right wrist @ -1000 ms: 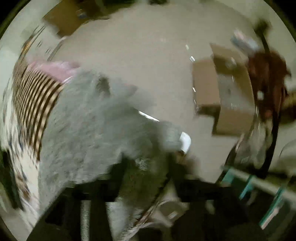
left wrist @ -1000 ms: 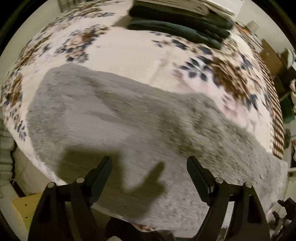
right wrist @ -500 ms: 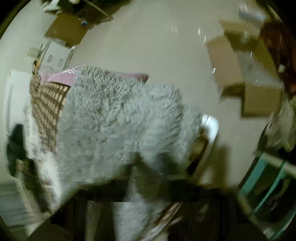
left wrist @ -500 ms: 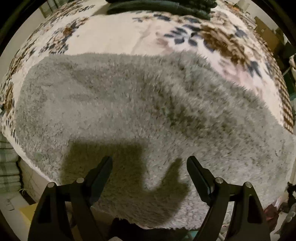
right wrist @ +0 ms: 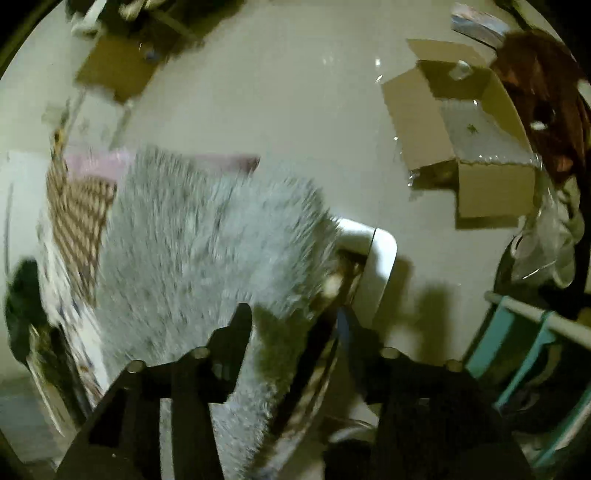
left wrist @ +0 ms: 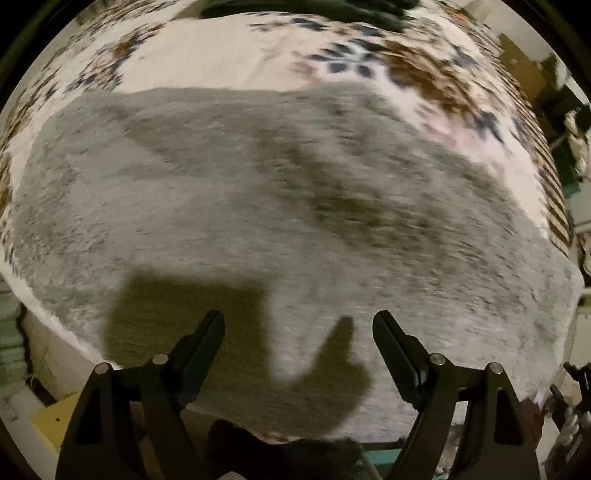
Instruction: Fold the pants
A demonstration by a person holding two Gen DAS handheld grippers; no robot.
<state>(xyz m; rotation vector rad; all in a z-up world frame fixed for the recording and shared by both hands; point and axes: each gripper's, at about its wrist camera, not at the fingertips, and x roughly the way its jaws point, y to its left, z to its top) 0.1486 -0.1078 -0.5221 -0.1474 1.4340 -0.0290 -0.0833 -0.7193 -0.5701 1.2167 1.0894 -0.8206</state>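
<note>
The grey fluffy pants (left wrist: 280,206) lie spread across the floral bedspread (left wrist: 221,55), filling most of the left wrist view. My left gripper (left wrist: 299,332) hovers open and empty above their near edge and casts a shadow on them. In the right wrist view the pants (right wrist: 207,251) reach the bed corner and a part hangs down over the edge. My right gripper (right wrist: 295,325) is open, its jaws on either side of the hanging fabric, not clamped on it.
Dark folded clothes (left wrist: 325,9) lie at the far side of the bed. An open cardboard box (right wrist: 465,147) and a flat cardboard piece (right wrist: 114,70) stand on the pale floor. A teal rack (right wrist: 535,347) is at the right. A white bed-frame corner (right wrist: 376,266) sticks out.
My right gripper has opened and let go of the pants, which now rest on the bed corner. The left gripper has drawn back slightly, staying open.
</note>
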